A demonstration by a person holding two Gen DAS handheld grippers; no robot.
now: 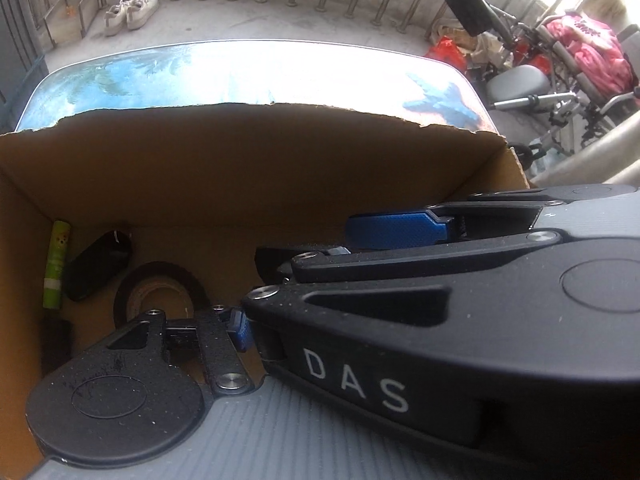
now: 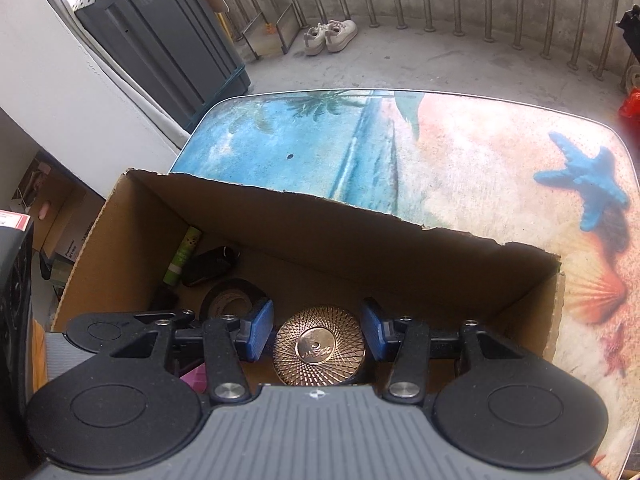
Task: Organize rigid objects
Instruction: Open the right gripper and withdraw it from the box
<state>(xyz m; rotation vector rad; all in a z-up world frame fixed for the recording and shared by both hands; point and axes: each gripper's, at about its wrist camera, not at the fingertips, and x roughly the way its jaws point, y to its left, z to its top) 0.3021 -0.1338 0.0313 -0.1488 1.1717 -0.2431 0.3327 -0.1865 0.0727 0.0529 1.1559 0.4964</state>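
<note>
Green tube (image 2: 183, 256): I see it lying along the left wall of the cardboard box (image 2: 360, 236), near the far left corner.
Black fob (image 2: 208, 266): just right of the tube, apparently touching it.
Tape roll (image 2: 230, 300): dark, flat on the box floor, nearer me than the fob.
Left hand-held gripper (image 1: 240, 326): only one blue pad shows in my left view; the right tool's body crosses in front, so I cannot tell how wide it stands.
Gold disc (image 2: 318, 346): patterned round piece on the box floor, between my right pads.
Right hand-held gripper (image 2: 318, 330): jaws spread wide, a gap on each side of the disc, holding nothing.
Table (image 2: 460, 160): beach-print top carrying the box.
</note>
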